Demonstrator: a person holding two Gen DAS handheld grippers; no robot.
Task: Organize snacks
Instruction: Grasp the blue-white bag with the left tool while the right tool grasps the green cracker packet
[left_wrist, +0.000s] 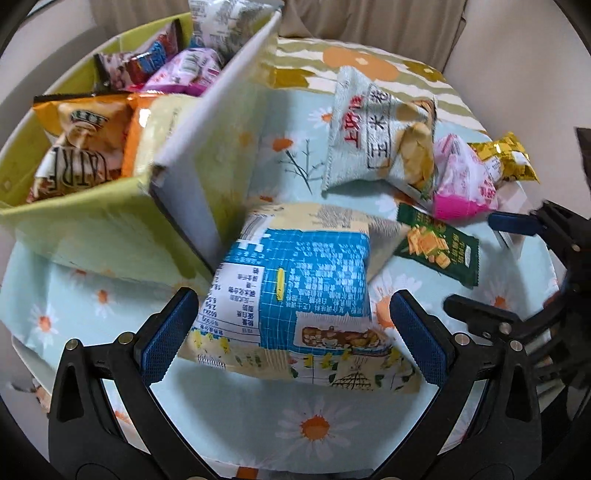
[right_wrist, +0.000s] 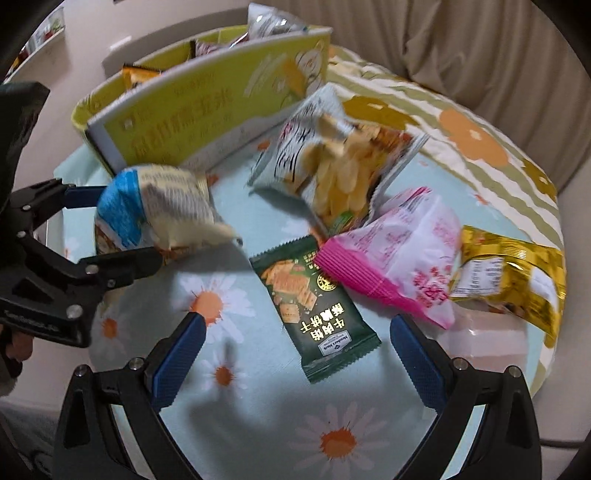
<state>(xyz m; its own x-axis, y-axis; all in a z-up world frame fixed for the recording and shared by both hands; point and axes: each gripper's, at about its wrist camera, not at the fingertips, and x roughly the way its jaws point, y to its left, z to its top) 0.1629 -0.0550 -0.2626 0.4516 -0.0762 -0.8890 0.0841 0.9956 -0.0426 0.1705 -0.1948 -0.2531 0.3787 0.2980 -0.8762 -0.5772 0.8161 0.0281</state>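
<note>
1. Sitting at ten o'clock on the daisy-print tablecloth (left_wrist: 314, 424), the lime-green cardboard box (left_wrist: 92, 225) already holds several snack bags, among them an orange chip bag (left_wrist: 81, 125) and a purple packet (left_wrist: 184, 74); its flap (left_wrist: 221, 122) stands open toward the table.
2. At six o'clock the left gripper (left_wrist: 291, 334) has its blue pads on either side of a blue-and-cream snack bag (left_wrist: 299, 291), pinching it; in the right wrist view the bag (right_wrist: 147, 210) appears lifted off the cloth, just beside the box's flap.
3. At one o'clock lies a pale corn-chip bag (left_wrist: 376, 136), leaning on a pink-and-white packet (left_wrist: 461, 181), with a gold packet (left_wrist: 506, 155) behind.
4. A dark green cracker packet (right_wrist: 314, 306) lies flat at the right gripper (right_wrist: 295, 349), whose fingers are spread wide, pinching nothing.
</note>
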